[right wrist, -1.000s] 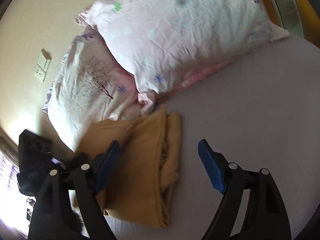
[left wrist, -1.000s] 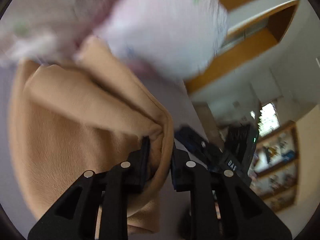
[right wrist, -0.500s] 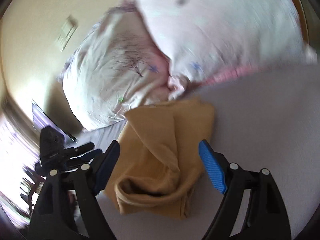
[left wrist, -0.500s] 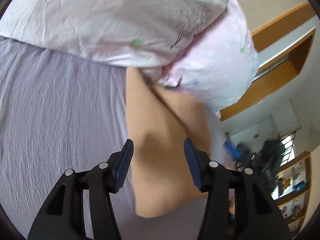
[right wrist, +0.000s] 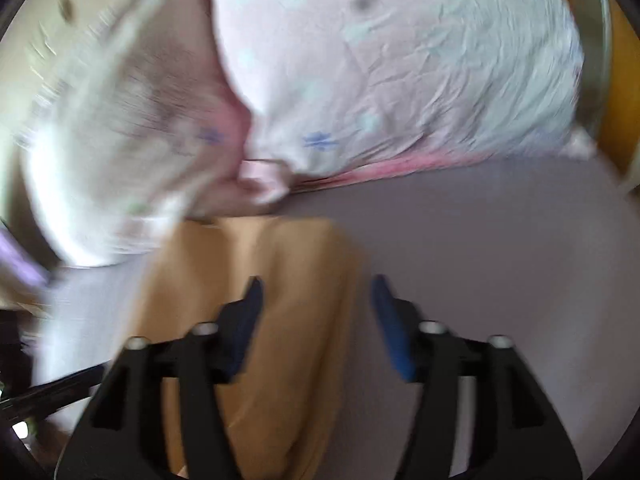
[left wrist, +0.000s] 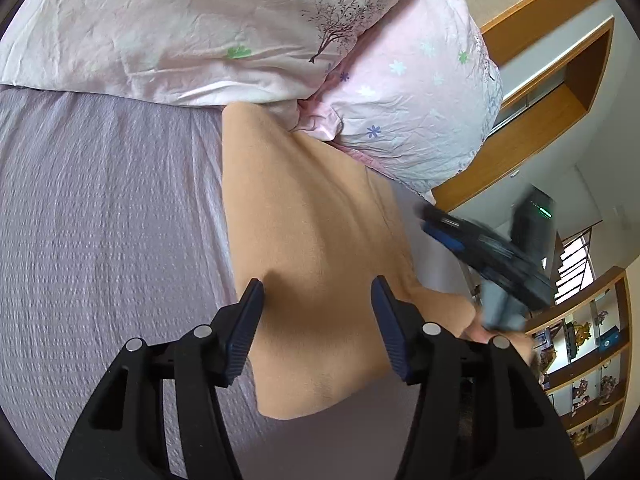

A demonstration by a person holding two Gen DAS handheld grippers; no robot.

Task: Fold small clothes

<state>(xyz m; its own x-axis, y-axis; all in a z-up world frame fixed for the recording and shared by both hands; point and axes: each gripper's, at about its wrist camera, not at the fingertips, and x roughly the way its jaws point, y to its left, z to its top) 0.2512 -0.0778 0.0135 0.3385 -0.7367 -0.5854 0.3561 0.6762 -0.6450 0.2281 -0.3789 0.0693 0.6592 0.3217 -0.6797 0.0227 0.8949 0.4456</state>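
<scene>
On the lilac bed sheet (left wrist: 100,220), just below two pink flowered pillows (left wrist: 224,28), a tan garment (left wrist: 316,248) lies folded into a long, fairly flat strip, its far end touching the pillows. One second ago the left gripper (left wrist: 316,312) was clenched on a raised fold of this cloth; now its jaws stand released, hovering above the strip and holding nothing. The right gripper (right wrist: 316,312), blurred by motion, also has its jaws apart and empty, straddling the garment's right-hand edge (right wrist: 336,320); half a second ago that end looked bunched and open, and it now appears smoother. Seen from the left wrist, the right gripper (left wrist: 480,248) is a dark streak beside the cloth. Judging from this, one fold has just been laid down and let go, and a further fold or smoothing may follow.
</scene>
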